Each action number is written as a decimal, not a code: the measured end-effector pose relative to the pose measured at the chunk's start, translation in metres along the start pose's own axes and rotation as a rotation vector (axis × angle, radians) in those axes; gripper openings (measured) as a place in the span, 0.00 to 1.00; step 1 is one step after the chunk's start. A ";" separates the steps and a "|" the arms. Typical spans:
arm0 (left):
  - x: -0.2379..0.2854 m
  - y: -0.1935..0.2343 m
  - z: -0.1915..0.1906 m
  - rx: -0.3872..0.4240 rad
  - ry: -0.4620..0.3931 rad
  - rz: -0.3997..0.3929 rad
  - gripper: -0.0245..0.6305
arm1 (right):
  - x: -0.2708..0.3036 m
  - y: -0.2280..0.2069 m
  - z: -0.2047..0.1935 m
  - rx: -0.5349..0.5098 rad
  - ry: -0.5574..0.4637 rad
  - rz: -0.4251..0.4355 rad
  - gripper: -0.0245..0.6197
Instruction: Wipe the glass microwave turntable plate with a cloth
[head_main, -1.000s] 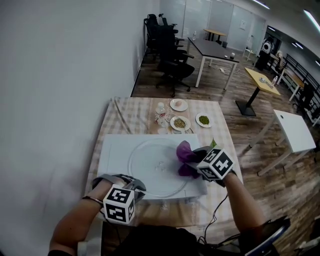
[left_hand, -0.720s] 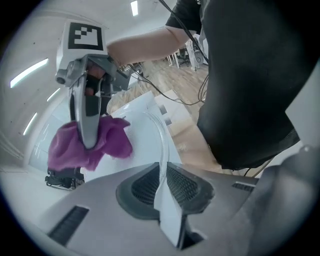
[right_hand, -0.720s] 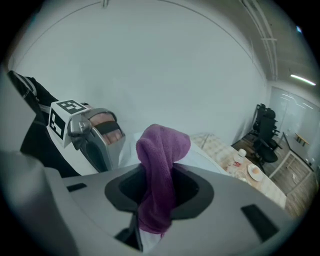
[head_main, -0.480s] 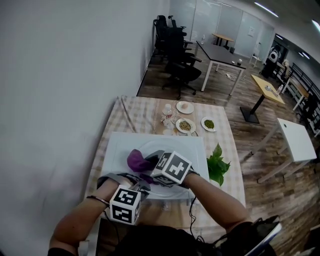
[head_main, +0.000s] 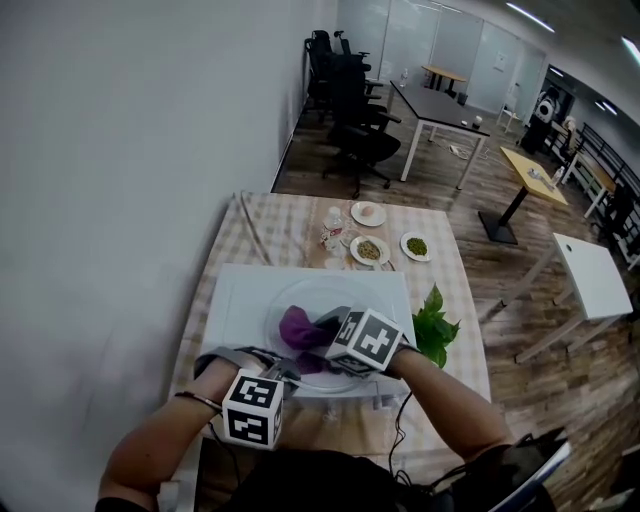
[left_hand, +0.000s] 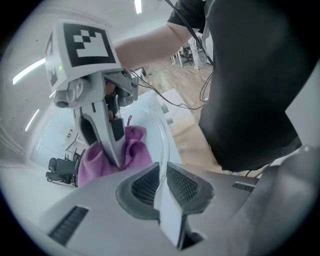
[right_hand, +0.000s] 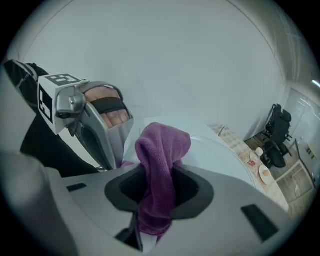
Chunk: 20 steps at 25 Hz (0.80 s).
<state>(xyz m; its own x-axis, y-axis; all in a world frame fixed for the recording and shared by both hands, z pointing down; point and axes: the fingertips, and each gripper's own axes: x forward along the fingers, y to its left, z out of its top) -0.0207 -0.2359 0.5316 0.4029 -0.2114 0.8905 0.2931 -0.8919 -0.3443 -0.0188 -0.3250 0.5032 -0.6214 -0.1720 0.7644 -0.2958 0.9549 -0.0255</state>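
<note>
The clear glass turntable plate (head_main: 335, 300) lies on a white mat (head_main: 235, 300). My left gripper (head_main: 284, 374) is shut on the plate's near left rim, and the rim (left_hand: 165, 145) runs edge-on between its pads in the left gripper view. My right gripper (head_main: 322, 336) is shut on a purple cloth (head_main: 298, 326), pressing it down on the plate's left-middle part. In the right gripper view the cloth (right_hand: 161, 165) bulges up out of the jaws, with the plate (right_hand: 225, 157) beyond it and the left gripper (right_hand: 97, 127) close beside it.
Behind the mat stand three small dishes (head_main: 369, 250) of food and a small bottle (head_main: 333, 232) on the checked tablecloth. A bunch of green leaves (head_main: 436, 332) lies right of the mat. A white wall runs along the table's left side.
The right gripper swept the cloth from the plate's right side to its left, then came back a little toward the middle. The left gripper kept its hold on the rim.
</note>
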 end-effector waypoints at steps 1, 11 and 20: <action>-0.001 -0.001 0.000 -0.001 -0.001 -0.001 0.12 | -0.006 -0.002 -0.006 0.025 -0.008 -0.006 0.24; 0.000 0.001 0.001 -0.006 -0.011 -0.007 0.12 | -0.060 -0.025 -0.070 0.154 0.007 -0.110 0.24; -0.001 0.000 0.000 0.007 -0.009 -0.015 0.12 | -0.107 -0.044 -0.118 0.315 -0.028 -0.198 0.24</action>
<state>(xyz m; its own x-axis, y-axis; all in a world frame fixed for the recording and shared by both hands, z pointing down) -0.0205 -0.2357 0.5309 0.4061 -0.1940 0.8930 0.3054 -0.8922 -0.3328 0.1463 -0.3202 0.4990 -0.5480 -0.3566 0.7567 -0.6182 0.7820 -0.0792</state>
